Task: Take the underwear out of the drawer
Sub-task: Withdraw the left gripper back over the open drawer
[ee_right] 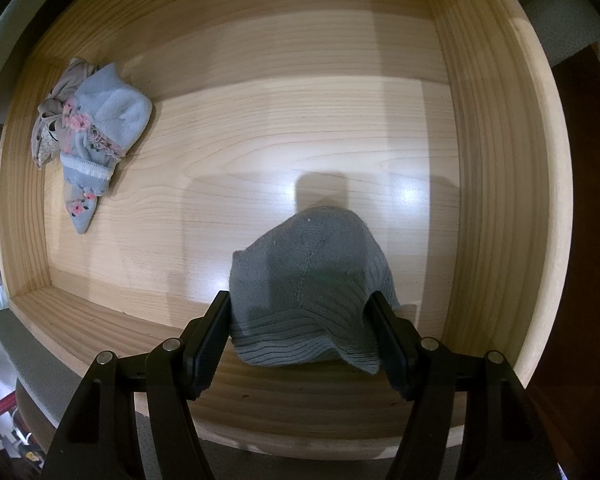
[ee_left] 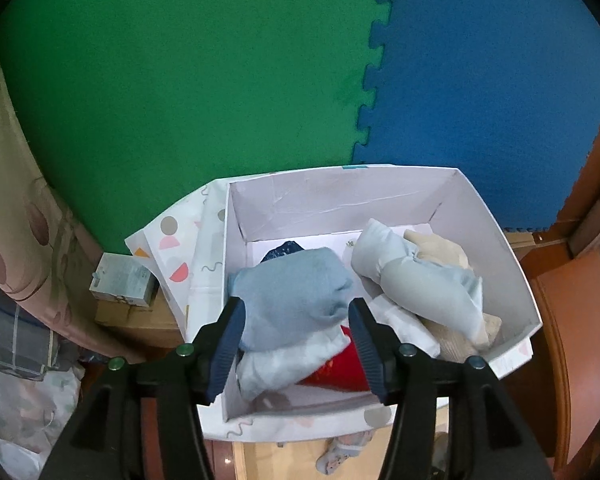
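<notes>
We note the right gripper (ee_right: 300,326) clamped on a grey-blue ribbed underwear piece (ee_right: 306,280) inside the wooden drawer (ee_right: 500,160); both pads press its sides. A floral underwear bundle (ee_right: 94,136) lies well apart, far to the upper left of those tongs. The left gripper (ee_left: 296,344) stands partly open above the white box (ee_left: 480,216). A light-blue folded garment (ee_left: 296,300) rests between its jaws (whether the pads touch it, we cannot tell), atop other folded clothes (ee_left: 420,284).
</notes>
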Demonstrator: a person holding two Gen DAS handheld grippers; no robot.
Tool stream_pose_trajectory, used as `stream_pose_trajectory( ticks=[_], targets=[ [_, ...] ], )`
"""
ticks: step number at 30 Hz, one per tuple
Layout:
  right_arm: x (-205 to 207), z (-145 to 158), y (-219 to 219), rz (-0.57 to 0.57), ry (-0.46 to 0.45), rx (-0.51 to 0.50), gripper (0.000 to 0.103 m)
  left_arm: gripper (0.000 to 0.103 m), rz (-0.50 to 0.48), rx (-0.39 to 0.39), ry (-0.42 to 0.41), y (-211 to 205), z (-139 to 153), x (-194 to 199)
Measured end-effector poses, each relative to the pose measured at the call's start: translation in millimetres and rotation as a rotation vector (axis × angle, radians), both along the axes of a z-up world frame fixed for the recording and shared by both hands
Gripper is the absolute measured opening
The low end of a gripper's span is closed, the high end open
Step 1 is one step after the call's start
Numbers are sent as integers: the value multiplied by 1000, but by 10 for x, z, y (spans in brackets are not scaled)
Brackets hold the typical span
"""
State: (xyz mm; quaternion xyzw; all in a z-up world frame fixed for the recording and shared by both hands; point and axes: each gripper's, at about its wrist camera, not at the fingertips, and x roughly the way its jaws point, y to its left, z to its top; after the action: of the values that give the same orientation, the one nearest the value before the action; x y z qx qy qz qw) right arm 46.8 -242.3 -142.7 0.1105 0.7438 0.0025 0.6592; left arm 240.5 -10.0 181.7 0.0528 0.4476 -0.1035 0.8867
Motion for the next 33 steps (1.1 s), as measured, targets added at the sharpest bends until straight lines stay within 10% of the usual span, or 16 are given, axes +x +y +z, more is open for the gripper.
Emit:
stream_pose_trajectory(
  ticks=[14, 33],
  targets=[
    [-5, 23, 14, 1, -1, -24, 65, 56, 27, -7, 20, 290, -216, -687],
    [-65, 115, 151, 80, -25, -121, 61, 56, 134, 65, 207, 616, -1760, -1593]
  ],
)
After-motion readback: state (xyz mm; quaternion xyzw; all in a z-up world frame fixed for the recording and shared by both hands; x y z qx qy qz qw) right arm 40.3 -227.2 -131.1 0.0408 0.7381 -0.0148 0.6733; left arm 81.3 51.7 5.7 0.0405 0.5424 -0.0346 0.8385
